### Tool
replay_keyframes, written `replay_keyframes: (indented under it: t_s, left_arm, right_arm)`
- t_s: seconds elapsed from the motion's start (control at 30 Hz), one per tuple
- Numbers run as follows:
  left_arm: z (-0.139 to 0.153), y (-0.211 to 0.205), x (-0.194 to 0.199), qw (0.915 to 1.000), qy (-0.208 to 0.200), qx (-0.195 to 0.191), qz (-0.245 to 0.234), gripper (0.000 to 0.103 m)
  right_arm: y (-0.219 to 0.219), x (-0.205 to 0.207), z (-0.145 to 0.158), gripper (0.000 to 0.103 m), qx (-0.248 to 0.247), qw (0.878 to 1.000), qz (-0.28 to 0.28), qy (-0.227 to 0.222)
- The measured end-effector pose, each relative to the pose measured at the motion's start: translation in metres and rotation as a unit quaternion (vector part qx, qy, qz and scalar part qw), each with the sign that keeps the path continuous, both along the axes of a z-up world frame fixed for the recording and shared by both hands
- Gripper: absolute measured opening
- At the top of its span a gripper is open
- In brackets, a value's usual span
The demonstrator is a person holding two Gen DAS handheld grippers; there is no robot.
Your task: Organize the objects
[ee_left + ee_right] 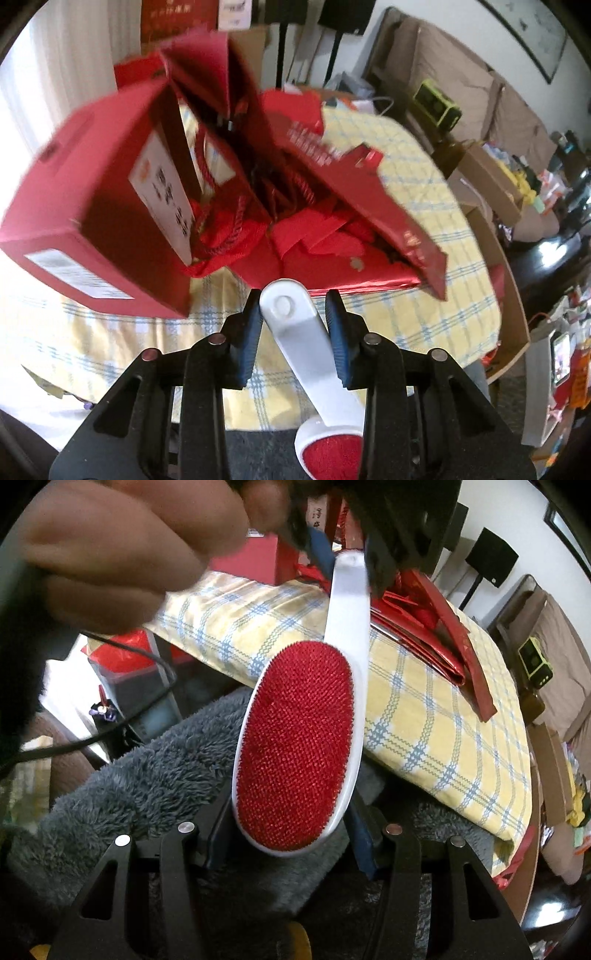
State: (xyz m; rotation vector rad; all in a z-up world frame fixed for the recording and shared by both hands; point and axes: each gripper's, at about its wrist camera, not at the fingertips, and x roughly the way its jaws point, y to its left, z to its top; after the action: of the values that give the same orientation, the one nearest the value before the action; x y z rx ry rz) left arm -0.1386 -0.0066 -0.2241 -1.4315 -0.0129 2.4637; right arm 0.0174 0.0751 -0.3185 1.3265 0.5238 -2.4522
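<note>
White plastic lint brush with red bristle pad (295, 746) is held in the air at the table's edge, above the yellow checked tablecloth (424, 206). Right gripper (291, 834) clamps its oval head. Left gripper (295, 314) sits narrow around the handle end, right pad touching, grip uncertain; red gift boxes (110, 221) behind.

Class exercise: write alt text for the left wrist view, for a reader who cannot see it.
The left gripper closes around the white handle of a lint brush, its red head nearest the camera. Beyond it, open red gift boxes sit on a yellow checked tablecloth.
</note>
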Motion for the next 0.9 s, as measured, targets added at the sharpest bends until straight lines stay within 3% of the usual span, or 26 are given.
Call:
replay_keyframes:
  t_s: [0.47,0.9]
  left_arm:
    - [0.061,0.023,0.038,0.9963,0.083,-0.01,-0.021,0.03]
    - [0.08,0.026,0.053,0.9928,0.118,-0.008,-0.018,0.029]
  right_arm:
    - [0.013,-0.005,0.015,0.055,-0.014,0.999,-0.022,0.022]
    - [0.017,0.0,0.025,0.055,-0.021,0.998,-0.029,0.044]
